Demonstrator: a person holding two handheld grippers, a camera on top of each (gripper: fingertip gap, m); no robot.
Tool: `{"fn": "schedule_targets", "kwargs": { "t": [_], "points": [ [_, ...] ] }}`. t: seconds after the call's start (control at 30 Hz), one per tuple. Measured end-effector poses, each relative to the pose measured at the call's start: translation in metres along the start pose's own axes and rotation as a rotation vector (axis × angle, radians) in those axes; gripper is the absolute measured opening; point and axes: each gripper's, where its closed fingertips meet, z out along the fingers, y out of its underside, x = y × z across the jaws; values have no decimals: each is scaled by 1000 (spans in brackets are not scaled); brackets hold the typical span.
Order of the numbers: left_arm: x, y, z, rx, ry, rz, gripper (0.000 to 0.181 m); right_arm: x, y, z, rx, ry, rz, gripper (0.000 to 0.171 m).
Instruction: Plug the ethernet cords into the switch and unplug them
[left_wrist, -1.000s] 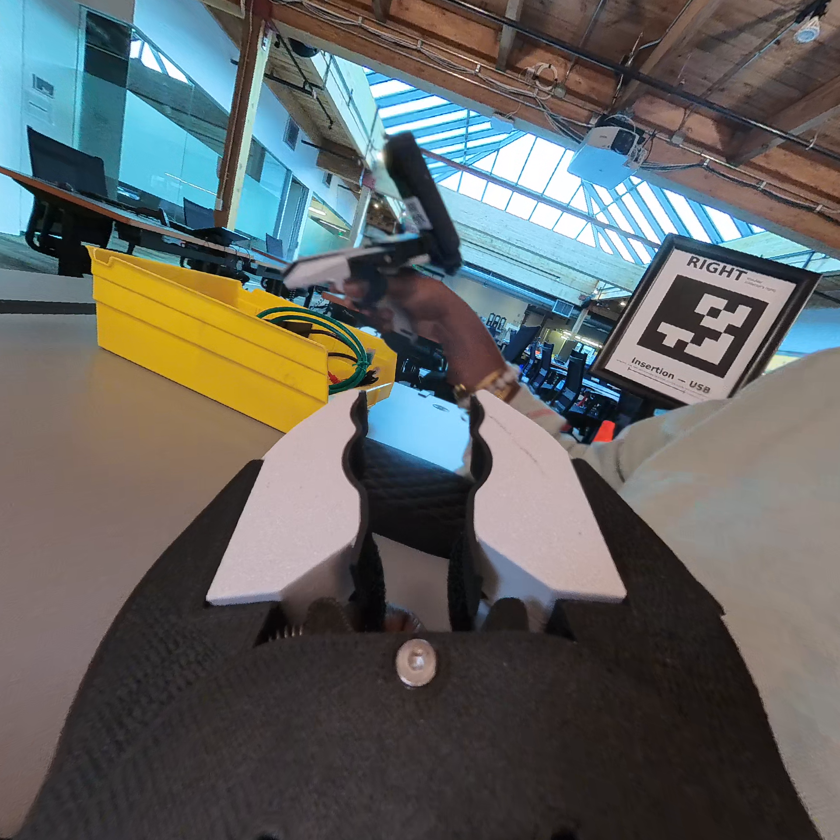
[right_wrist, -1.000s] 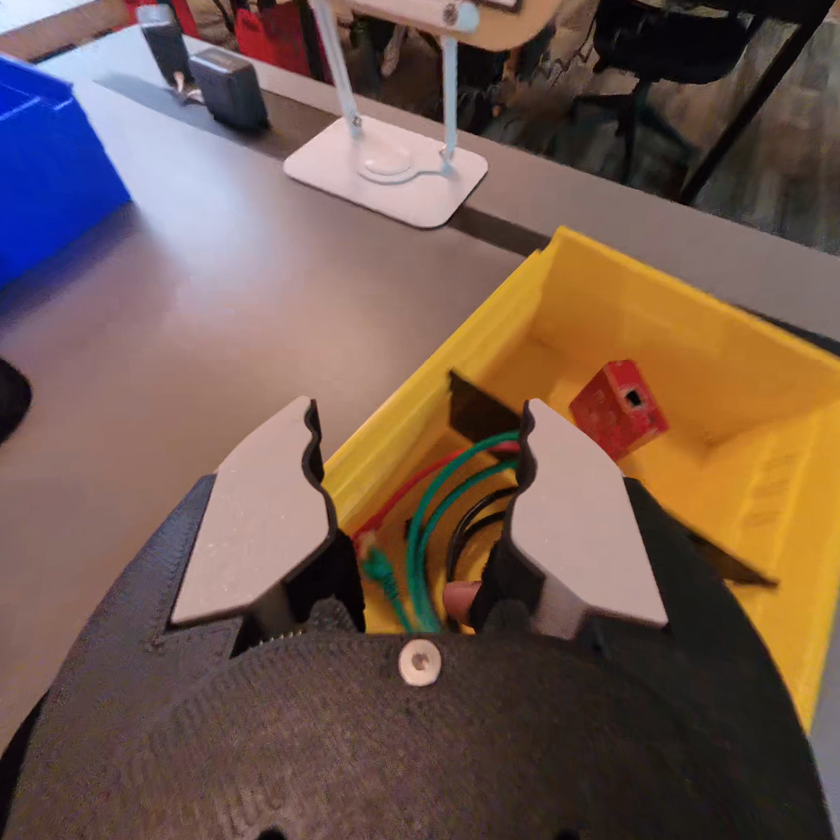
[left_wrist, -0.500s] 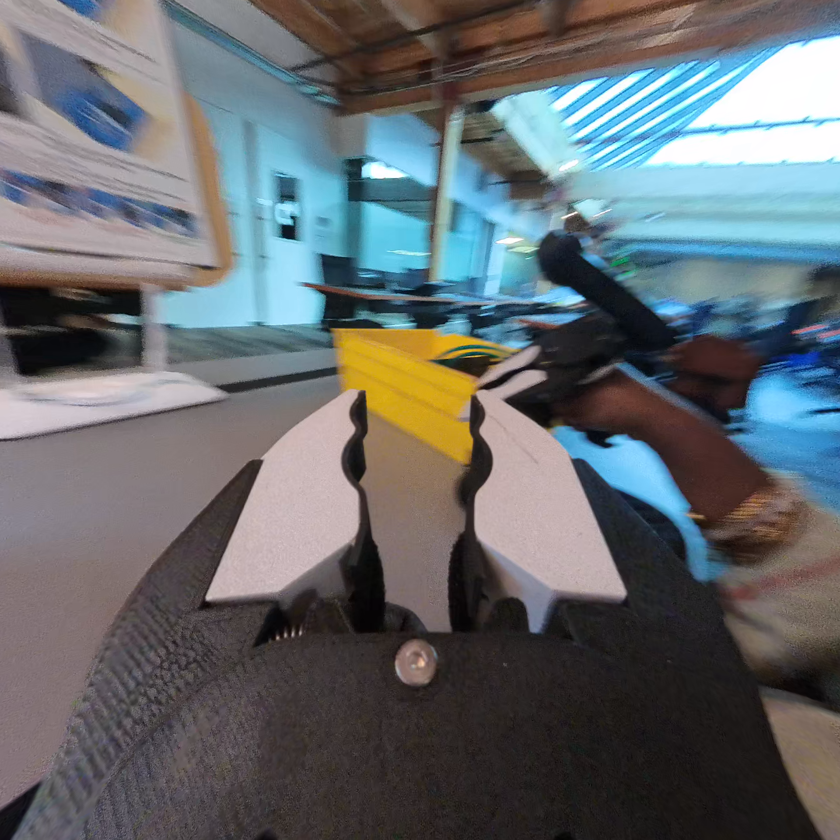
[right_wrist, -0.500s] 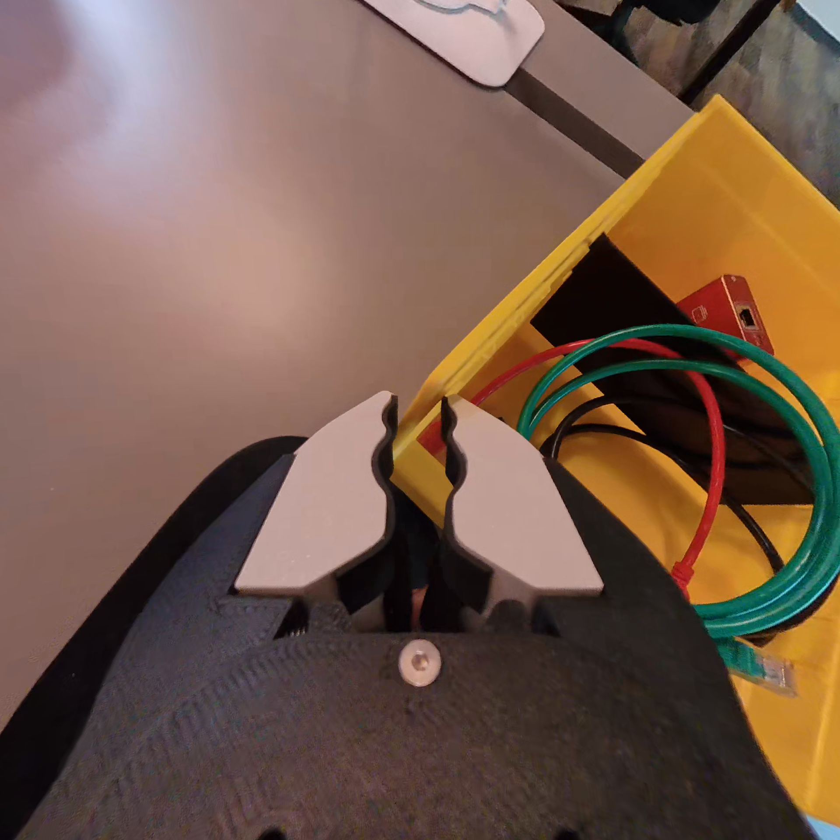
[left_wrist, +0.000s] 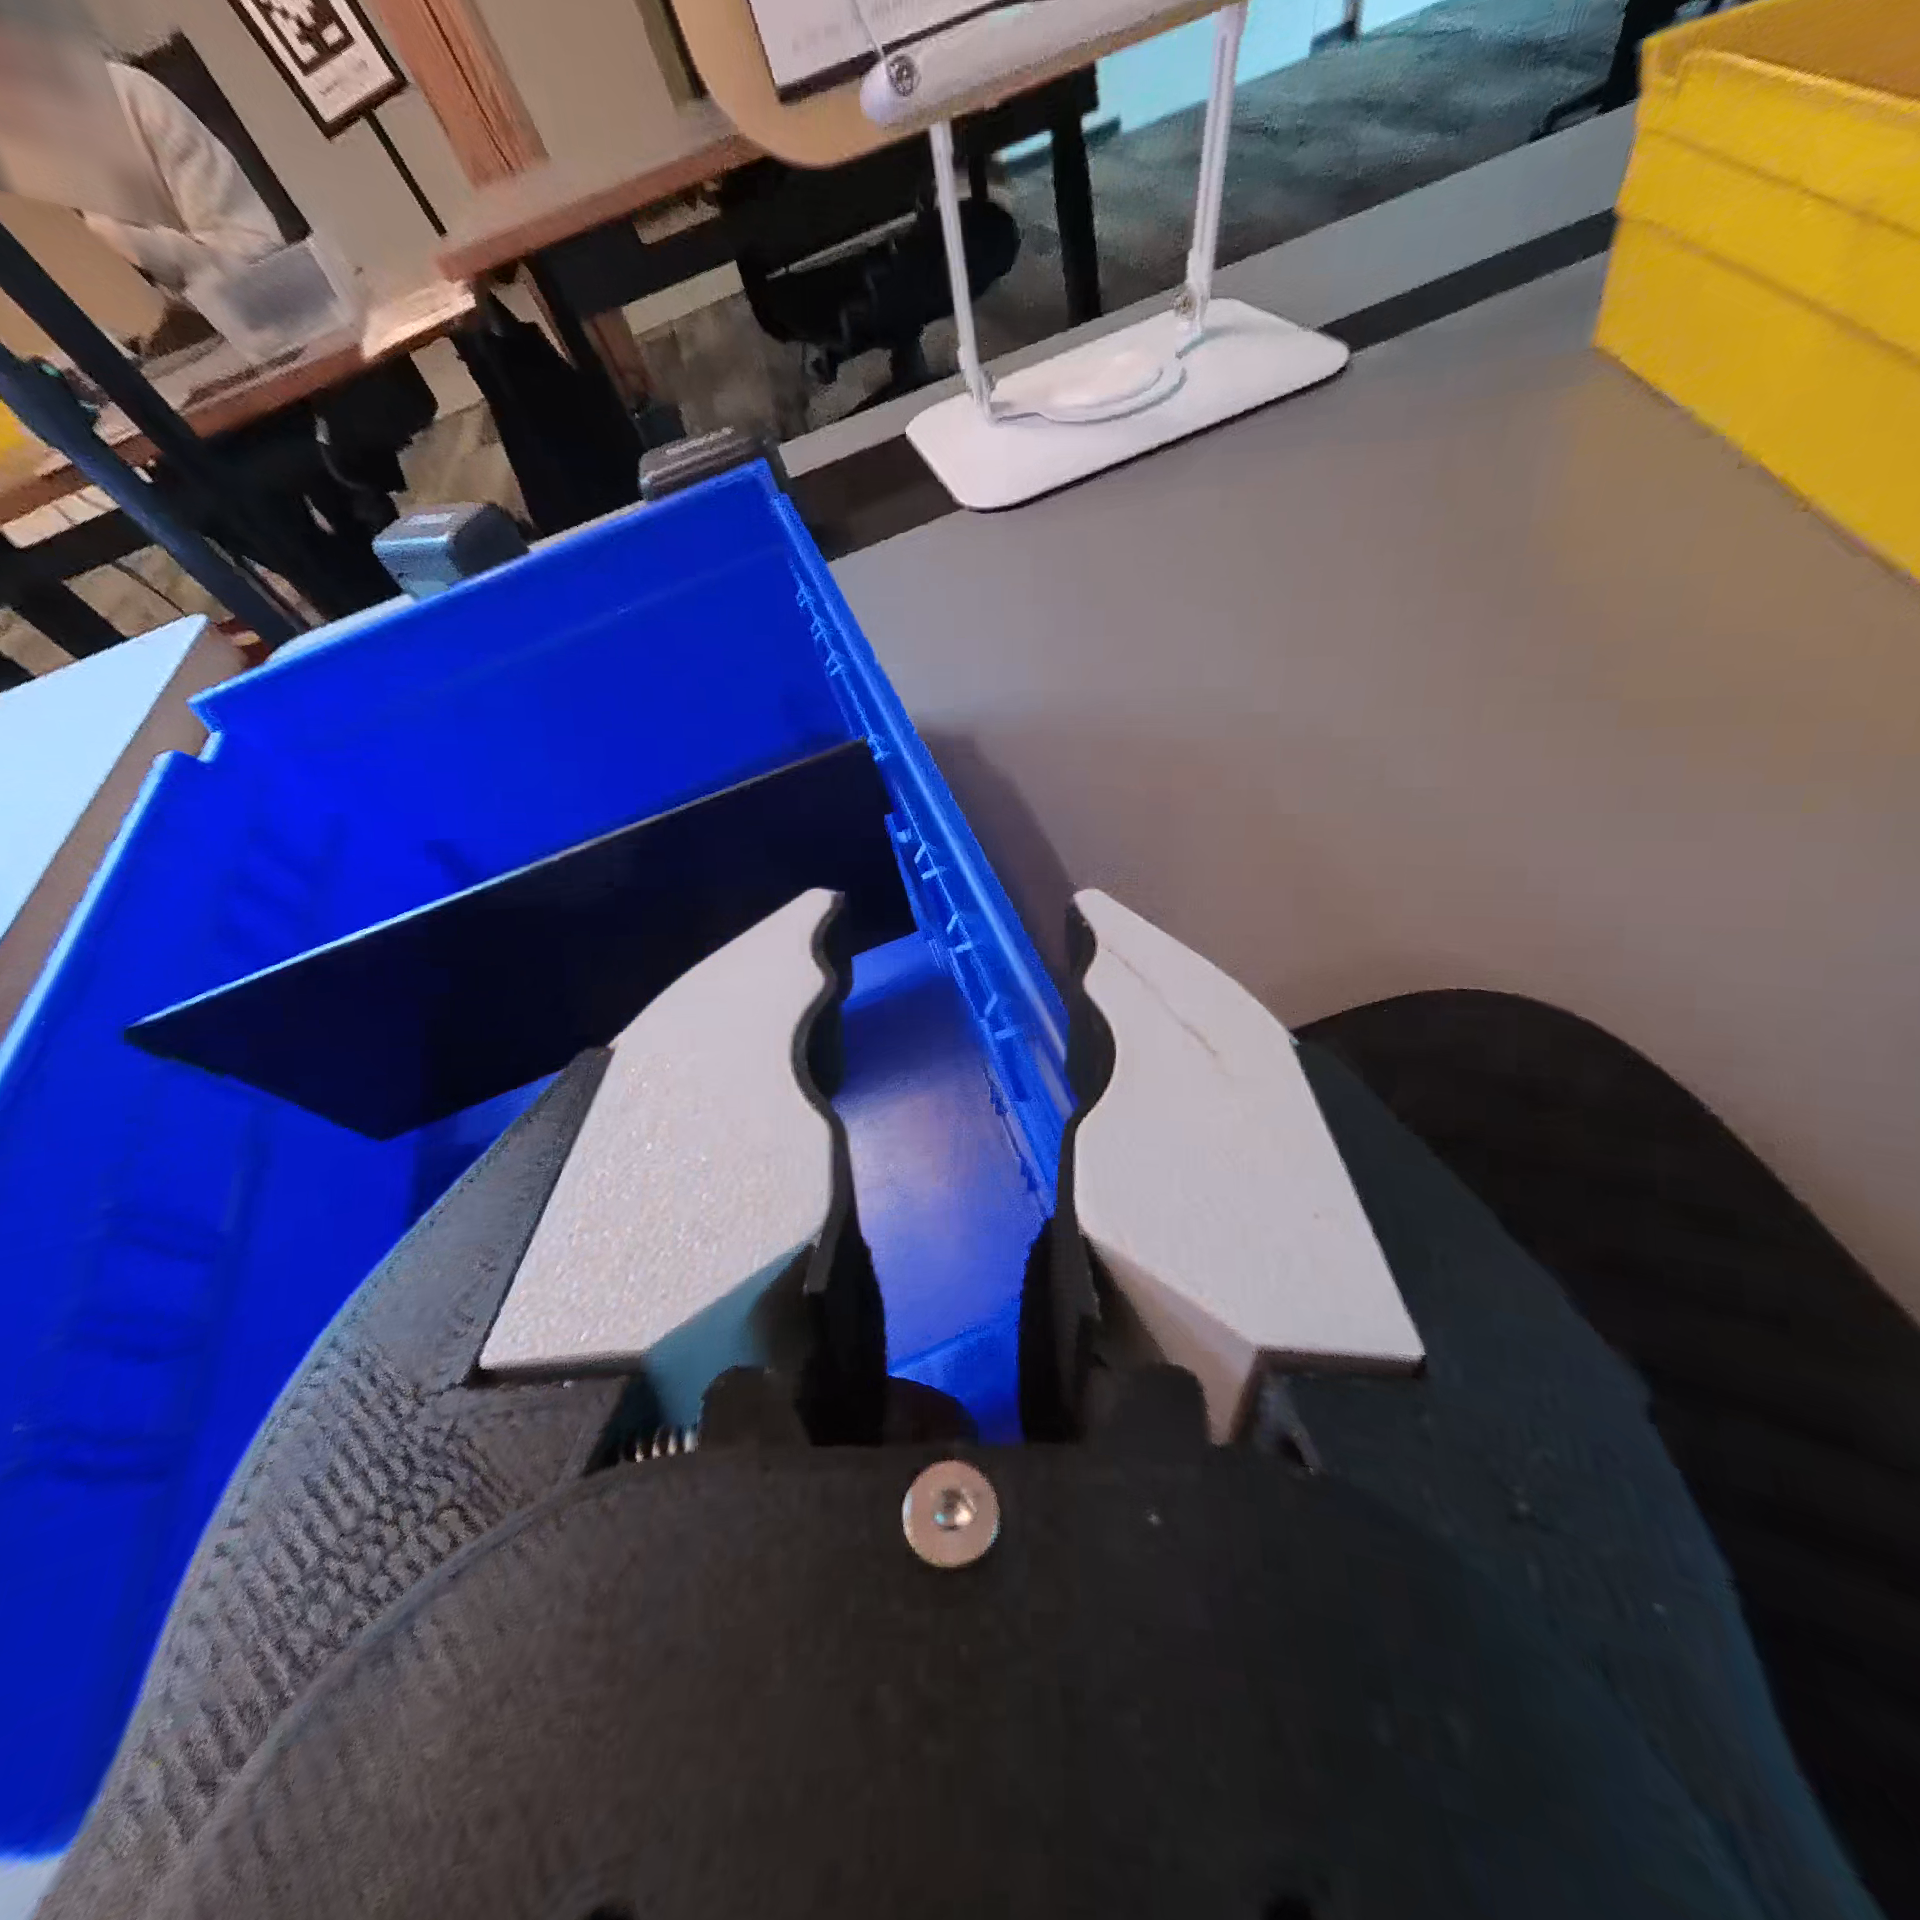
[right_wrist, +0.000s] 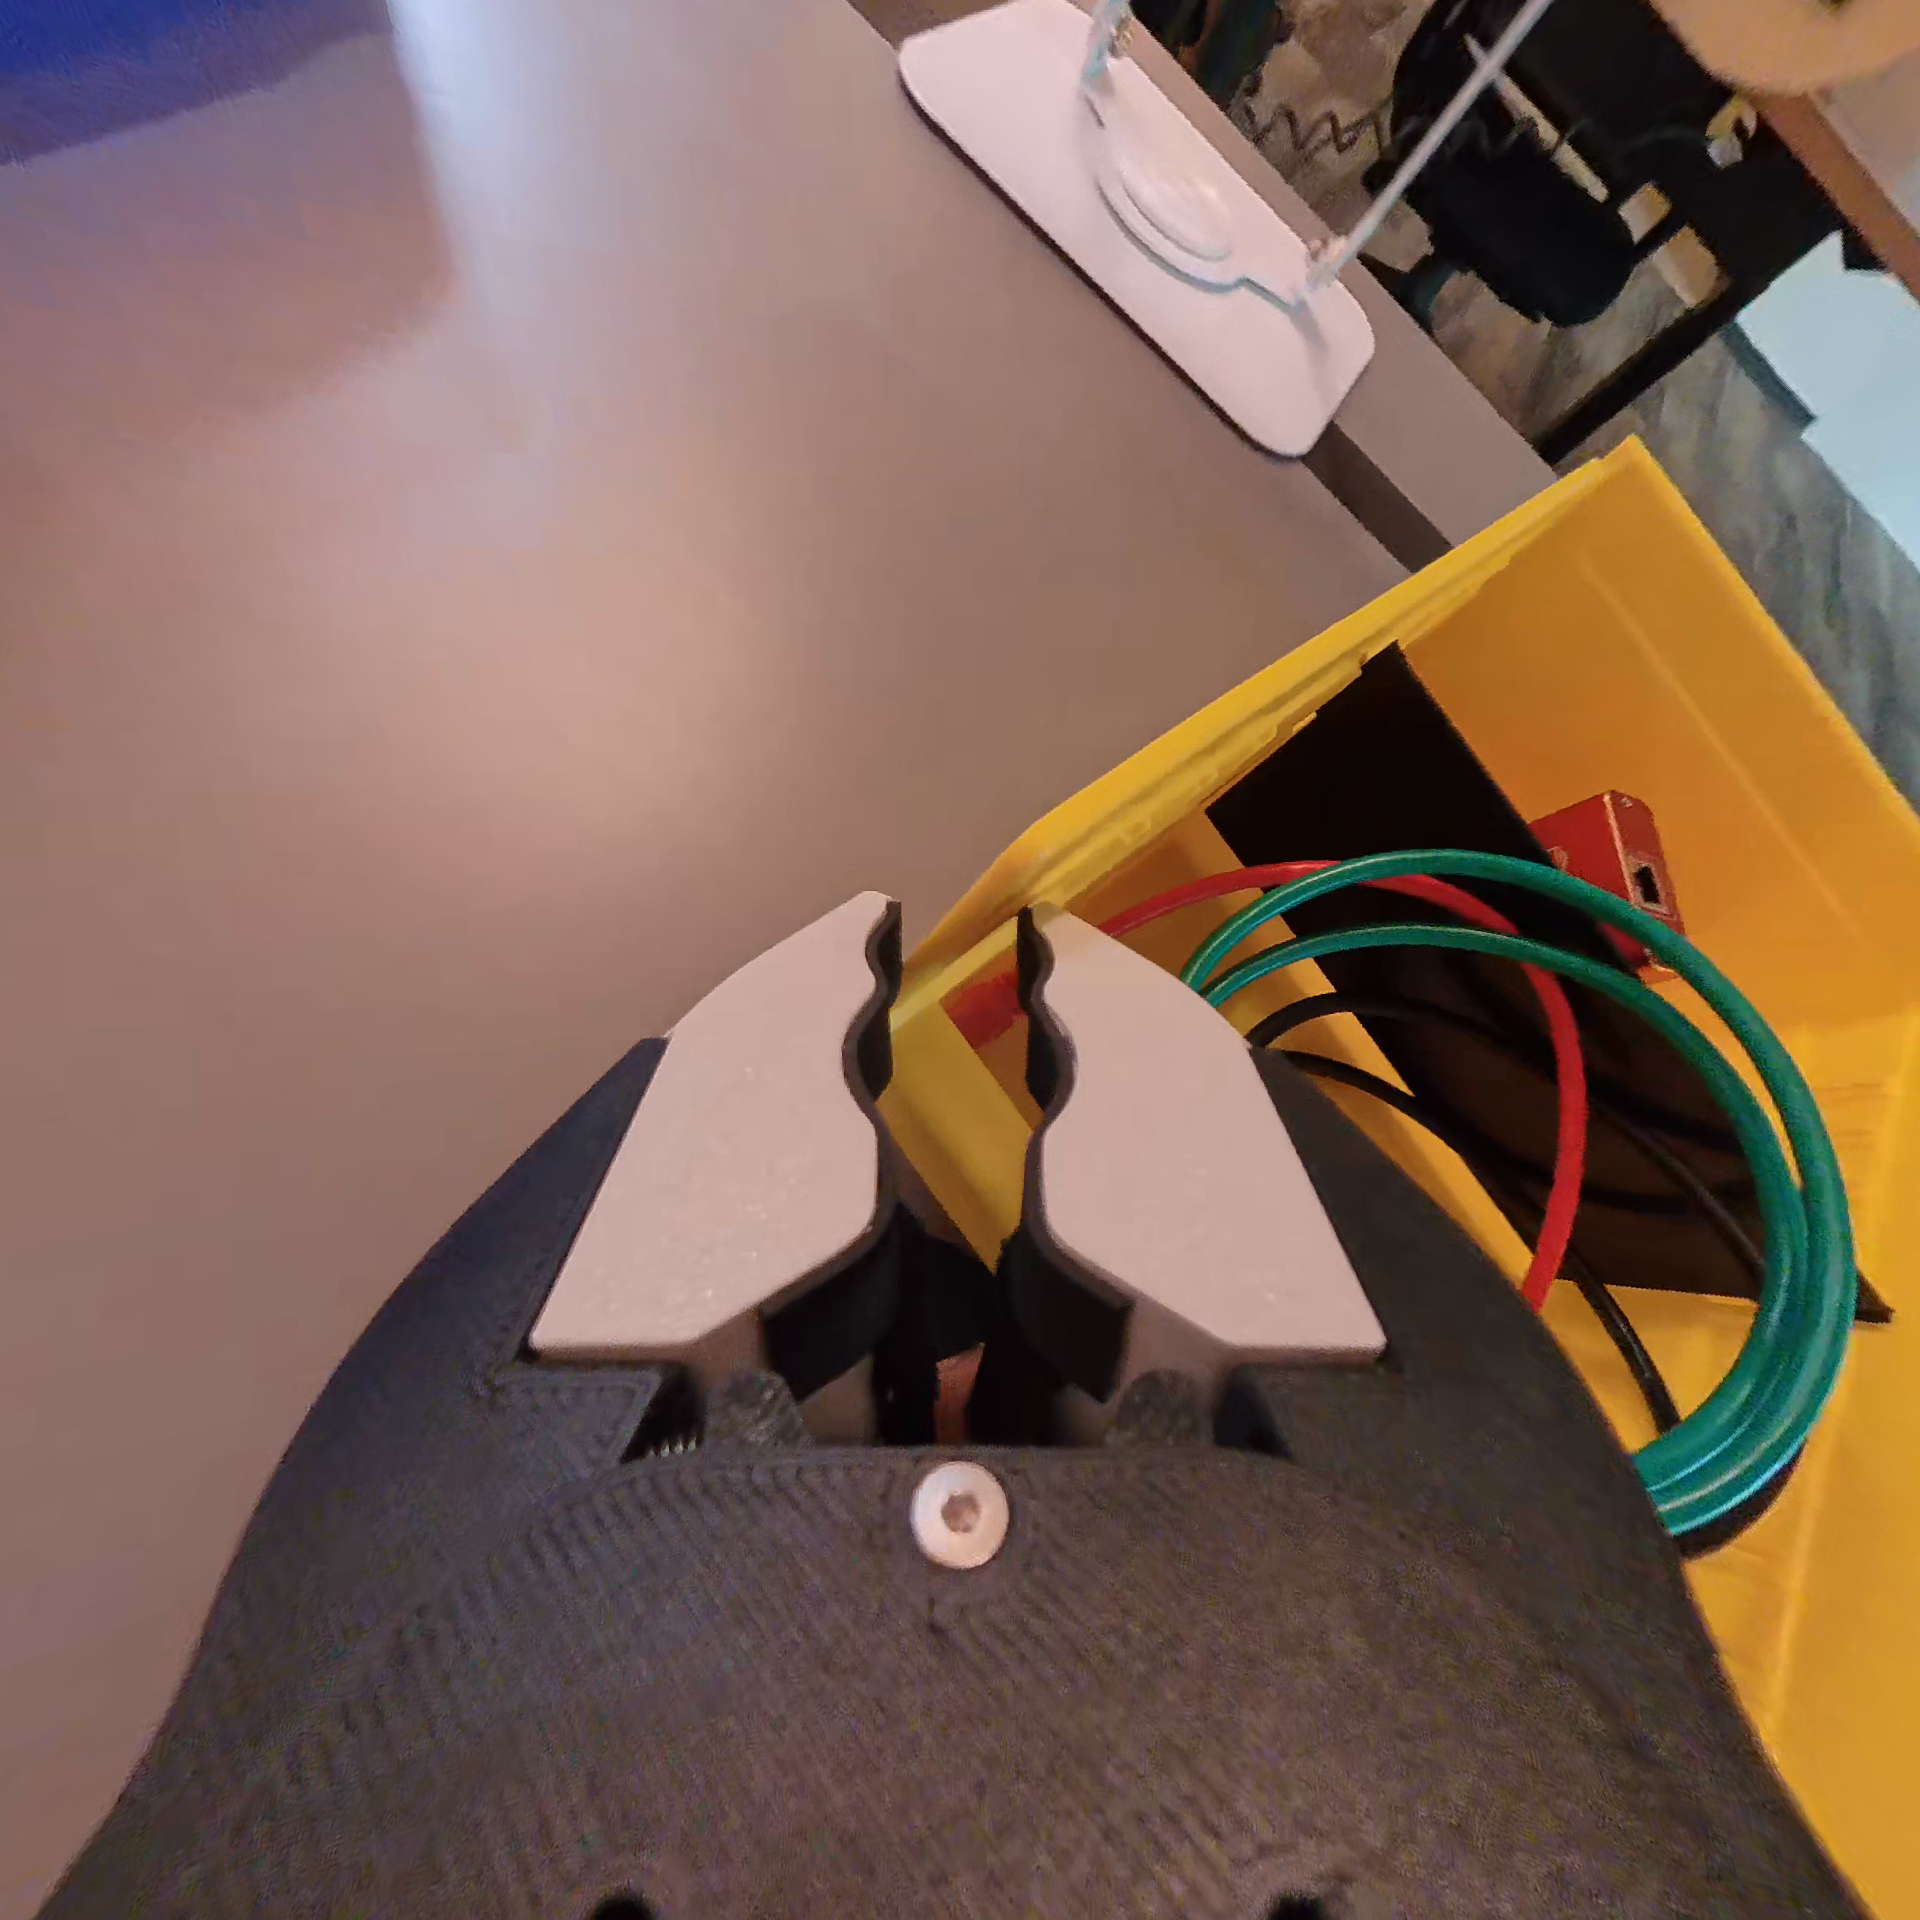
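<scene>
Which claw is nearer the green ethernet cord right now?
Right. The right claw straddles the near wall of the yellow bin where the green ethernet cord lies coiled. The left claw is over the blue bin, across the table.

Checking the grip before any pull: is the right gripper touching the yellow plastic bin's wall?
Touching. The right wrist view shows the right gripper closed on the yellow plastic bin's near wall, which fills the slot between its fingers.

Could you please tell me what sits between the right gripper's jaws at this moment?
In the right wrist view, the right gripper has its jaws around the near side wall of the yellow plastic bin.
</scene>
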Motion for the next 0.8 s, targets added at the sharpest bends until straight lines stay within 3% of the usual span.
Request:
{"fn": "schedule_targets", "kwargs": {
  "t": [0.17,0.43,0.8],
  "points": [
    [8,-3,6,53,39,-50,15,-33,-24,6,61,-74,-60,22],
    [-5,-7,13,122,-96,-107,9,-105,-71,15,176,-199,-212,23],
    [-61,7,3,165,-332,-153,5,-175,-122,32,269,-360,-356,24]
  ]
}}
